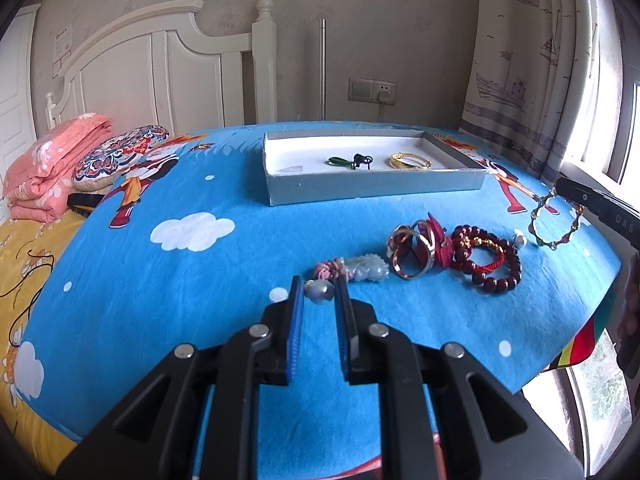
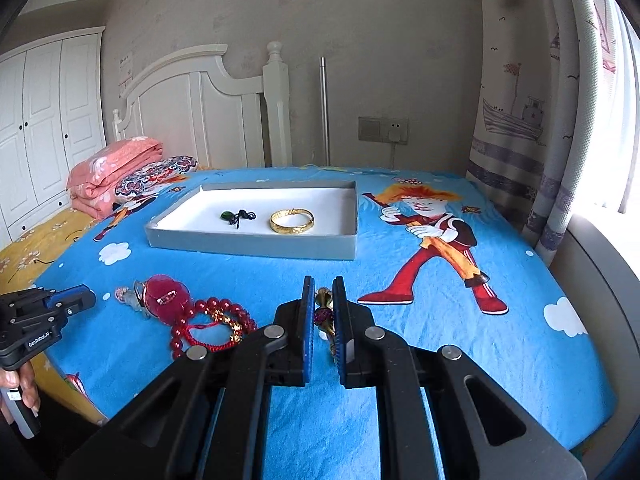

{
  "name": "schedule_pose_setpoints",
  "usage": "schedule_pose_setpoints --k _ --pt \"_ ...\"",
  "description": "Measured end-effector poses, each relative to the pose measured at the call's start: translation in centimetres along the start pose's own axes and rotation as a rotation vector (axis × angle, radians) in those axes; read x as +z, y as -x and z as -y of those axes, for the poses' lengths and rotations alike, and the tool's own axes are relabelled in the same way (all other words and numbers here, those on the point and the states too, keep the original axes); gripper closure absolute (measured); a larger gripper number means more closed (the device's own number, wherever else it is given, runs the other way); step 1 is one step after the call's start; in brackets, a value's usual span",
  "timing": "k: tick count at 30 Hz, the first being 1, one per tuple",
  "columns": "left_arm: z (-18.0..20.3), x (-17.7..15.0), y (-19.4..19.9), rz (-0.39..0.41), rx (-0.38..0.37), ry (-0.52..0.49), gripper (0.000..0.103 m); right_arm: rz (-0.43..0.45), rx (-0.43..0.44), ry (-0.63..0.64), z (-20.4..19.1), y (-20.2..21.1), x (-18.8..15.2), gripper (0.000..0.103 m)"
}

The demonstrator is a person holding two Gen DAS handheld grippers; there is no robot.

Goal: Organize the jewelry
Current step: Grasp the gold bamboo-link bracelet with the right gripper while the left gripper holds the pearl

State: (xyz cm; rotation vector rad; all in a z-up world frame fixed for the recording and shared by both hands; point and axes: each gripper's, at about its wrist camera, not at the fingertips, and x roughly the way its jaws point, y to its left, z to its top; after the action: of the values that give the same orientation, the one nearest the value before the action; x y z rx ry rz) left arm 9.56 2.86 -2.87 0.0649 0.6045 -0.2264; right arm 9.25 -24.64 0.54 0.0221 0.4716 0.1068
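My left gripper (image 1: 319,292) is low over the blue cartoon bedspread (image 1: 168,280). Its 2 blue pads are close on each side of a gray pearl (image 1: 320,293). They look like they touch it, but I cannot tell if they squeeze it.

At 1 o'clock from the pearl lies a pale jade carving (image 1: 370,269) with a pink knot. Next to it, toward 3 o'clock, are some gold rings (image 1: 412,252), a red clip (image 1: 438,236) and a dark red bead bracelet (image 1: 490,256).

My right gripper (image 2: 323,310) holds a chain bracelet (image 1: 556,220) with gold and purple bits. Its pads are shut tight on it. In the left camera the bracelet hangs in a loop from the black tip at 2 o'clock, above the bed.

The gray box (image 1: 372,190) with a white inside sits at 12 o'clock, well apart from the pile. In it are a gold bangle (image 2: 292,221) and a green pendant (image 2: 229,216) on a black cord, near each other but not touching.

A pink folded quilt (image 2: 116,172) and a flowered pillow (image 2: 160,174) lie at 10 o'clock by the white headboard (image 2: 192,108).
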Motion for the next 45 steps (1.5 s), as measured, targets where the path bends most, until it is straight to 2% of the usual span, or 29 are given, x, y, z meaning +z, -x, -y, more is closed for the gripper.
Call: schedule_pose_setpoints --k 4,5,10,13,16,17,18,19,20,22,23,24,26,31,32,35,40,45 --pt "0.4 1.3 0.0 0.017 0.004 -0.008 0.088 0.013 0.009 -0.010 0.2 0.1 1.0 0.093" --pt "0.5 1.6 0.0 0.022 0.006 -0.010 0.088 0.013 0.013 -0.013 0.3 0.0 1.3 0.101" --pt "1.1 3.5 -0.4 0.042 0.011 -0.023 0.088 0.003 0.009 -0.014 0.3 -0.3 2.1 0.101" --pt "1.5 3.7 -0.6 0.042 0.005 -0.023 0.088 -0.058 0.025 -0.022 0.5 -1.1 1.6 0.101" --pt "1.6 3.3 -0.8 0.030 -0.002 -0.023 0.088 -0.090 0.021 -0.029 0.8 -1.1 0.1 0.093" --pt "1.6 3.2 -1.0 0.026 -0.005 -0.021 0.088 -0.111 0.026 -0.023 0.8 -1.2 -0.5 0.077" --pt "1.6 3.0 -1.1 0.020 -0.008 -0.020 0.088 -0.126 0.028 -0.022 0.8 -1.3 -1.0 0.046" --pt "1.7 2.8 -1.2 0.018 -0.010 -0.020 0.088 -0.146 0.031 -0.026 0.8 -1.3 -1.7 0.031" --pt "1.7 2.7 -1.2 0.015 -0.013 -0.019 0.088 -0.151 0.038 -0.025 0.7 -1.0 -2.3 0.022" --pt "1.8 2.6 -1.3 0.016 -0.017 -0.018 0.088 -0.170 0.045 -0.011 0.0 -0.5 -3.1 0.022" --pt "1.8 2.5 -1.3 0.016 -0.019 -0.018 0.088 -0.183 0.047 -0.003 -0.4 -0.4 -3.4 0.029" --pt "1.9 2.5 -1.3 0.018 -0.021 -0.017 0.088 -0.199 0.047 0.005 -0.8 -0.4 -3.8 0.046" --pt "1.9 2.4 -1.2 0.019 -0.022 -0.015 0.088 -0.226 0.044 0.036 -2.0 -0.5 -4.5 0.057" --pt "1.4 2.1 -0.8 0.020 -0.015 -0.006 0.088 -0.242 0.032 0.085 -3.6 -1.3 -5.8 0.058" --pt "1.3 2.0 -0.7 0.020 -0.014 -0.003 0.088 -0.241 0.030 0.090 -3.7 -1.3 -5.8 0.061" --pt "1.2 1.9 -0.7 0.021 -0.015 0.004 0.088 -0.234 0.050 0.133 -4.4 -1.5 -5.7 0.089" --pt "1.2 1.9 -0.5 0.024 -0.017 0.003 0.088 -0.240 0.098 0.089 -3.7 -1.7 -5.4 0.091" --pt "1.3 2.1 -0.5 0.029 -0.019 0.003 0.088 -0.192 0.069 0.068 -2.9 -0.8 -4.6 0.091"
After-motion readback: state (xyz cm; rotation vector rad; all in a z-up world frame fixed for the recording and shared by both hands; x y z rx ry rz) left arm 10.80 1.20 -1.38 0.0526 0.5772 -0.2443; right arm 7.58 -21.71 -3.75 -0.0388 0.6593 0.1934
